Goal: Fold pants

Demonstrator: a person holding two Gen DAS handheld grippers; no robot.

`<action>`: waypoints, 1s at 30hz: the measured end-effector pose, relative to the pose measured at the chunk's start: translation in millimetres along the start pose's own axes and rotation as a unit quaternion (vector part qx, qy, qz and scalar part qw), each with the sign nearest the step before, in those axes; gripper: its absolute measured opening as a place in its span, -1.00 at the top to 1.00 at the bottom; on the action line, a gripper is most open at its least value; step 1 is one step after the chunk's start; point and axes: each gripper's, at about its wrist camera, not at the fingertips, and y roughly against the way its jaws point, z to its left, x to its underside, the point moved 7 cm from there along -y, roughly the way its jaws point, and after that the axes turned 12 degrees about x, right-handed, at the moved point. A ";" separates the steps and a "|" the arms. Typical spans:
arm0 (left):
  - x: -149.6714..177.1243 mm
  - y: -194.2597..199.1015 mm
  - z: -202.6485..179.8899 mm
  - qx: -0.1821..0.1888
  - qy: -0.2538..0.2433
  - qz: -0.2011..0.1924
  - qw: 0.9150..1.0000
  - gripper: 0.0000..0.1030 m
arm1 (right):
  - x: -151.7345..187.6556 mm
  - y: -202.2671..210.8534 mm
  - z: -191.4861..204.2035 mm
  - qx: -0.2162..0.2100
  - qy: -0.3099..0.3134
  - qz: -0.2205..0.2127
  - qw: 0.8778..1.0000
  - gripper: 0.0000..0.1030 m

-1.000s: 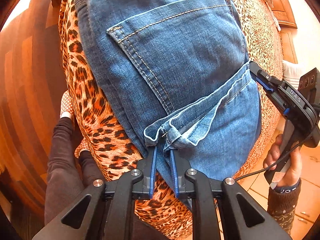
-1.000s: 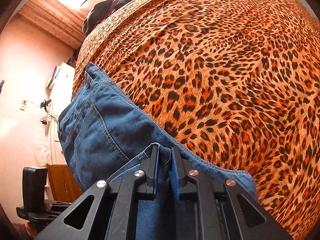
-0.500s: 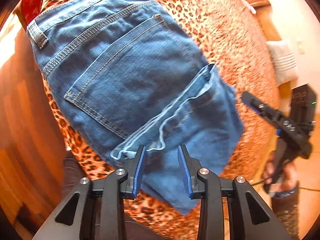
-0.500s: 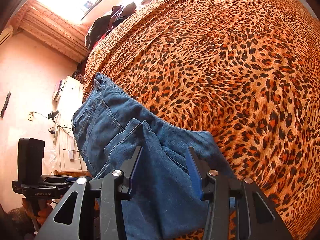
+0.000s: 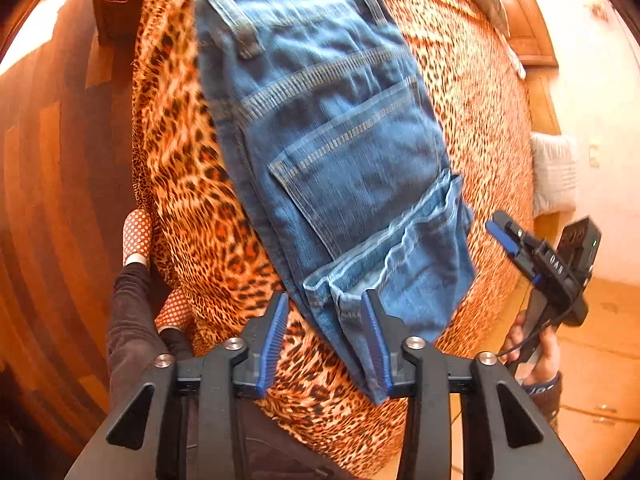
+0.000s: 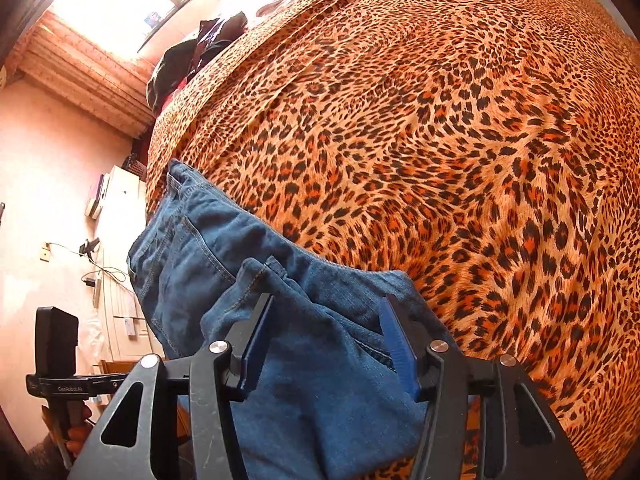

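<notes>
Blue jeans (image 5: 336, 152) lie folded on the leopard-print bed cover (image 5: 188, 184), back pocket up, leg hems lying across the lower part. My left gripper (image 5: 326, 314) is open and empty, just off the hem end near the bed's edge. My right gripper (image 6: 326, 324) is open and empty above the folded jeans (image 6: 304, 344); it also shows in the left wrist view (image 5: 516, 236), to the right of the jeans. The left gripper's body shows in the right wrist view at the lower left.
The bed cover (image 6: 440, 128) stretches wide beyond the jeans. Dark clothes (image 6: 188, 56) lie at its far corner. A wooden floor (image 5: 52, 184) and the person's legs (image 5: 132, 312) are beside the bed. A white cabinet (image 6: 116, 208) stands by the wall.
Both grippers were shut on the jeans' hems a second ago. Both have opened, let the hems drop onto the folded jeans, and pulled back a little.
</notes>
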 end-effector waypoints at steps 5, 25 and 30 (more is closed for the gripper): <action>-50.2 51.4 23.2 0.075 0.082 -0.074 0.991 -0.27 | -28.4 -0.9 36.8 -0.026 -0.013 0.001 1.000 -0.15; -132.3 42.6 75.6 0.138 0.156 -0.066 0.976 -0.35 | -101.5 -124.2 224.4 0.009 0.174 0.101 0.980 -0.30; -139.7 23.0 76.4 0.150 0.167 -0.054 0.973 -0.36 | -107.5 -142.7 244.2 0.026 0.223 0.120 0.967 -0.30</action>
